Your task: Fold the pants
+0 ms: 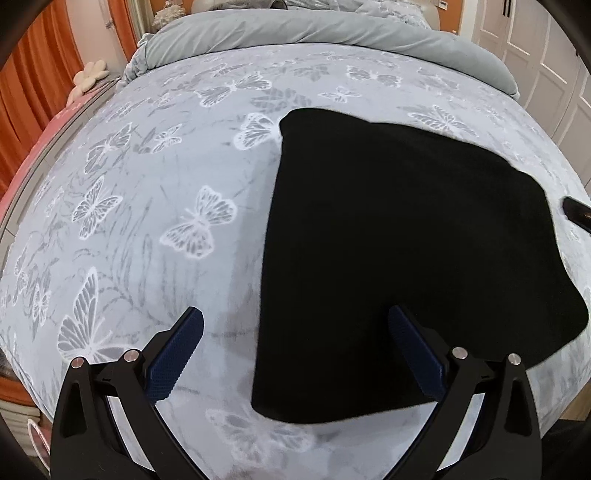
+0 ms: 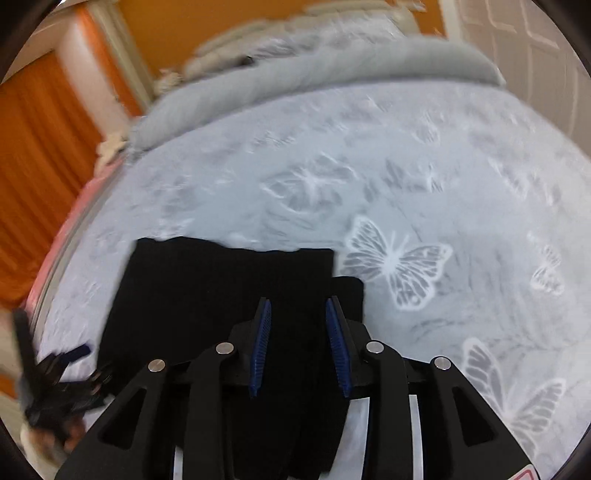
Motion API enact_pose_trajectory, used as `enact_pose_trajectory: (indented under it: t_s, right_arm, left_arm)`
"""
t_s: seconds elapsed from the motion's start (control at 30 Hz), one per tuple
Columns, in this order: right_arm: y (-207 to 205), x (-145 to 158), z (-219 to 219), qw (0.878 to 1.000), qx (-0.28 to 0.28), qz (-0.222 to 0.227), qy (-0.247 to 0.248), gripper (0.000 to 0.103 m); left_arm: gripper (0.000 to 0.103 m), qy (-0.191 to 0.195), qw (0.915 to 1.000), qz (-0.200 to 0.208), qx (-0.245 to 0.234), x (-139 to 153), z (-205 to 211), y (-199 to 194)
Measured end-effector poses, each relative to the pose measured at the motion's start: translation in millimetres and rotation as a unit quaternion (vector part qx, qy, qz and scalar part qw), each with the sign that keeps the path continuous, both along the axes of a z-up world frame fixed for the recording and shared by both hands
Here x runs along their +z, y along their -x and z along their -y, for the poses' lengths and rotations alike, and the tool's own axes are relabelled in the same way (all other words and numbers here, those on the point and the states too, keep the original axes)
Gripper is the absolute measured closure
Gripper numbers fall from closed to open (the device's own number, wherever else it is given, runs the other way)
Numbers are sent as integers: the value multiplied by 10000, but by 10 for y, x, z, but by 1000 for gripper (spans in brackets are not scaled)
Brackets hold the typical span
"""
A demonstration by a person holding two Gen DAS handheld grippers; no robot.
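1. Folded black fabric pants [image 1: 399,258] lying right of centre on pale blue butterfly-print bedspread [image 1: 147,221].
2. Left gripper [image 1: 295,354] spread wide, empty, at lower frame.
3. Right gripper [image 2: 298,347] partly parted over pants, seemingly not pinching; view blurred.

I see a bed [image 1: 147,221] filling most of my view, spread with a pale blue cover printed with white butterflies. At its far end lies a rolled grey duvet [image 1: 295,33]. Left of the bed hang orange curtains [image 1: 40,62], with an orange wall [image 2: 192,26] behind the headboard. Right of the bed stand white panelled wardrobe doors [image 1: 546,48].
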State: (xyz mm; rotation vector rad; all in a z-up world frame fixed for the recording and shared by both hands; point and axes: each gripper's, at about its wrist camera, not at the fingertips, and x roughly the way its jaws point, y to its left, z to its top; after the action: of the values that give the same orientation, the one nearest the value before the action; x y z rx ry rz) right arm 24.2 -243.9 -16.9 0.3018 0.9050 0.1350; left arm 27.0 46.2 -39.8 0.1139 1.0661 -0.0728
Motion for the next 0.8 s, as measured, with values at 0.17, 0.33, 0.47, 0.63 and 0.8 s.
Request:
enact_pose_trajectory:
  t_s: [0.17,0.33,0.47,0.63,0.8]
  right_arm:
    - [41,-413,-293,9934,608,-697,680,77]
    - [61,-268,-122,9985,157,-420,301,71]
    - [6,64,-616,9967,791,138,89,71]
    - [-433,107,-1446,9874,1554,262,150,71]
    - [-1082,-220,-1897,9856,1688,-20,96,73]
  left_arm:
    - [5,-217,9995,8,-207,-38,73,78]
    - [5,-304,9993,32,-220,-12,-68,153]
    - [5,-323,9991,292,-10,134,-269,187]
    - [5,-117,9990,305,309,216,-454,135]
    - [5,16,9995,177,261,196,-460,95]
